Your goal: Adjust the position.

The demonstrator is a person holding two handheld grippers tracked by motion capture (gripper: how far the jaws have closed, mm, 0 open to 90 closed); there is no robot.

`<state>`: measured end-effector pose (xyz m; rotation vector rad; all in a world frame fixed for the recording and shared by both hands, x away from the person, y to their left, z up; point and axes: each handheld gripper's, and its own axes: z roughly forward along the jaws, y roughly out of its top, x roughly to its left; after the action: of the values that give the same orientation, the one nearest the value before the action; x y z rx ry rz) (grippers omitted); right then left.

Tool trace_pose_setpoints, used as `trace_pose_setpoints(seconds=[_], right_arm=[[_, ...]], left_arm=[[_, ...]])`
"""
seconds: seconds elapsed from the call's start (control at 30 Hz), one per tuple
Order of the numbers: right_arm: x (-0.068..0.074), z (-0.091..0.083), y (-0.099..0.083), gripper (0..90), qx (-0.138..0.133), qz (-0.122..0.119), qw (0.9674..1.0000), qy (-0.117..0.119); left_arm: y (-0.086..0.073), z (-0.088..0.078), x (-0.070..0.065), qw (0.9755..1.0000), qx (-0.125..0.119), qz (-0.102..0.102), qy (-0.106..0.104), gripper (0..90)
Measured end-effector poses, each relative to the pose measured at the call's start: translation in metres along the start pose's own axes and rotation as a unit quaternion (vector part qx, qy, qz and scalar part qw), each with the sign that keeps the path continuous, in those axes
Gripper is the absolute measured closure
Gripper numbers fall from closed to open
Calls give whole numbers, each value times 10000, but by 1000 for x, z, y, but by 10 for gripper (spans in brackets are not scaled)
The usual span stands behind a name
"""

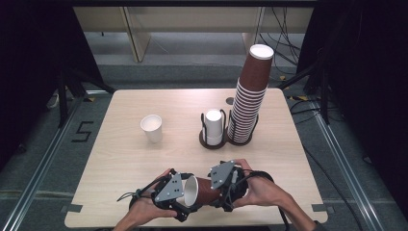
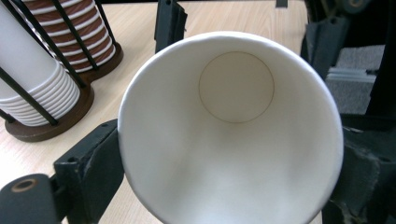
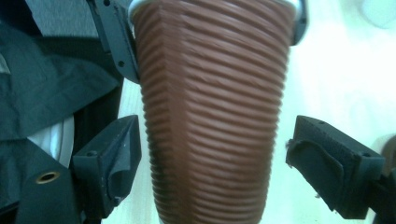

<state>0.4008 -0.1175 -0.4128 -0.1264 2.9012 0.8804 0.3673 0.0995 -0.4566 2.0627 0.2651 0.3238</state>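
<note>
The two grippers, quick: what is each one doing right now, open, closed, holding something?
Left gripper: closed on the brown cup at its rim.
Right gripper: open, jaws either side of the cup, not touching.
</note>
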Motion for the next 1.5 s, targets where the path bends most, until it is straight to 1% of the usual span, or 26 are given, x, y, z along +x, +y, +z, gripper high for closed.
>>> trace_pose_setpoints(seconds=[0.07,0.13,0.17,0.23,0.3,0.33,0.4,0.47,0.5,0.53,0.57,0.6,0.67,0.73,0.8,0.9,1.0,1.03,1.13,1.2,1.27,1.37,1.4,1.43,1.47,1.5], right_arm=[[2,5,2,176,105,-41,9999,-7],[3,10,2,180,162,-3,9999,50],[2,12,2,189,161,-84,9998,-10],[1,15,1,202,205,-60,9998,25],[1,17,-1,201,189,104,9997,142],[0,17,-2,200,188,59,9997,118],[-2,17,-4,200,90,90,9997,202],[-7,16,-8,203,-113,6,9997,236],[-9,16,-10,203,-222,116,9992,304],[-12,15,-12,204,-329,115,9987,363],[-14,13,-15,204,-512,247,9976,398],[-16,11,-18,204,-688,360,9960,442],[-18,8,-21,205,-880,499,9934,532],[-21,5,-24,204,-1104,608,9905,546],[-21,4,-25,203,-1172,662,9894,547],[-21,6,-24,201,-1202,667,9891,526],[-20,8,-23,200,-1247,739,9878,566],[-20,8,-23,200,-1241,737,9879,570],[-19,11,-22,201,-1199,780,9881,558],[-19,13,-22,203,-1182,777,9883,566],[-19,15,-22,204,-1163,817,9880,602],[-21,17,-23,200,-1200,842,9875,587],[-21,17,-24,195,-1141,946,9872,587],[-22,18,-24,185,-1129,925,9878,550],[-22,18,-25,183,-1073,992,9879,512],[-21,17,-26,191,-1066,1031,9875,527]], left_arm=[[1,-1,-1,10000,73,25,-18,90],[2,-1,-2,10000,58,37,-11,90],[2,-1,-1,9999,89,90,-17,90],[3,-1,-2,9999,88,98,22,89],[2,-1,-2,10000,-36,26,-11,81],[2,-1,-1,10000,-92,14,-15,74],[0,-1,0,9990,-375,-219,-51,62],[-1,-3,2,9966,-646,-505,-1,52],[-1,-4,3,9958,-708,-583,8,33],[-2,-4,4,9930,-888,-783,36,27],[-4,-4,7,9898,-1061,-949,-49,35],[-4,-5,7,9892,-1059,-1018,-19,49],[-5,-6,8,9855,-1190,-1210,30,51],[-6,-6,9,9841,-1258,-1256,63,53],[-6,-5,9,9821,-1329,-1335,61,47],[-5,-4,8,9807,-1371,-1392,122,42],[-5,-5,7,9804,-1416,-1359,163,43],[-5,-5,7,9796,-1456,-1380,149,47],[-5,-5,8,9787,-1488,-1408,113,59],[-6,-4,9,9785,-1556,-1350,33,74],[-5,-4,9,9795,-1520,-1322,53,89],[-4,-7,9,9827,-1379,-1224,153,99],[-3,-7,9,9837,-1336,-1189,180,101],[-3,-8,9,9840,-1334,-1164,198,102],[-2,-7,9,9835,-1389,-1143,196,101],[-2,-8,9,9845,-1318,-1134,233,101]])
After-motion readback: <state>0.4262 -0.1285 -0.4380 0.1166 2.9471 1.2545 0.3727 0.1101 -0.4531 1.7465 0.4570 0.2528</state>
